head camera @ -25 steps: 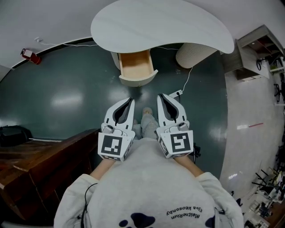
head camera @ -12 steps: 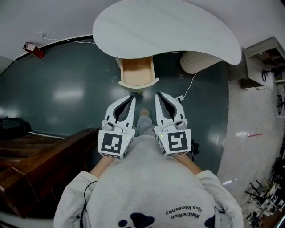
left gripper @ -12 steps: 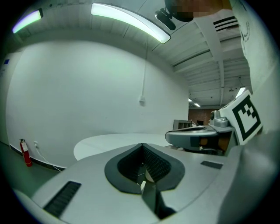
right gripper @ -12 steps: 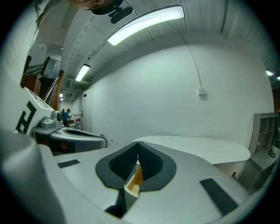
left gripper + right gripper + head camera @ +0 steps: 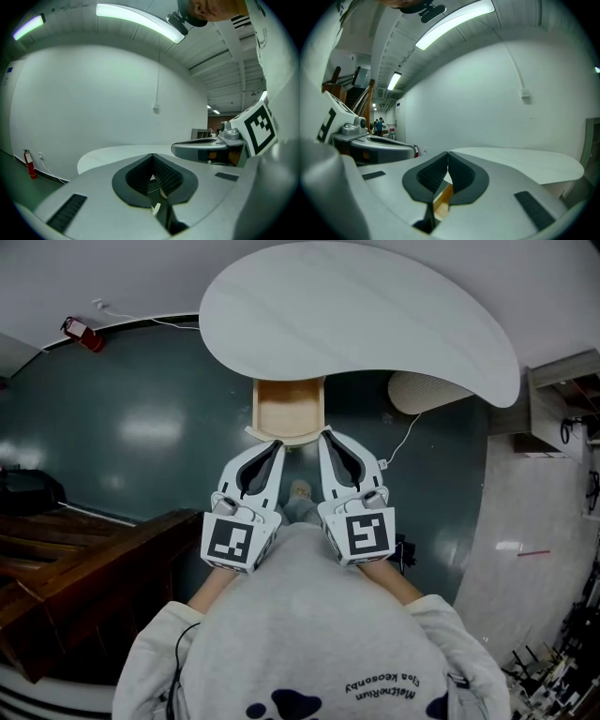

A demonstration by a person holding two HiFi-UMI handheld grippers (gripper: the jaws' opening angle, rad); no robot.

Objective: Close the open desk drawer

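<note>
- Fire extinguisher [image 5: 82, 335]: red, at the foot of the white wall [image 5: 93, 103], upper left; upright in the left gripper view.
- Floor [image 5: 141, 446]: dark teal, glossy, with light reflections.
- Wooden furniture [image 5: 75, 568]: dark brown, lower left.
- Black object [image 5: 23, 493]: on the floor at the left edge, type unclear.
- Ribbed pale round object [image 5: 427, 390]: on the floor, right.
- White cable [image 5: 405, 434]: trailing across the floor near it.
- Shelf unit [image 5: 562, 399]: far right.
- Ceiling strip light [image 5: 136, 19]: lit.
</note>
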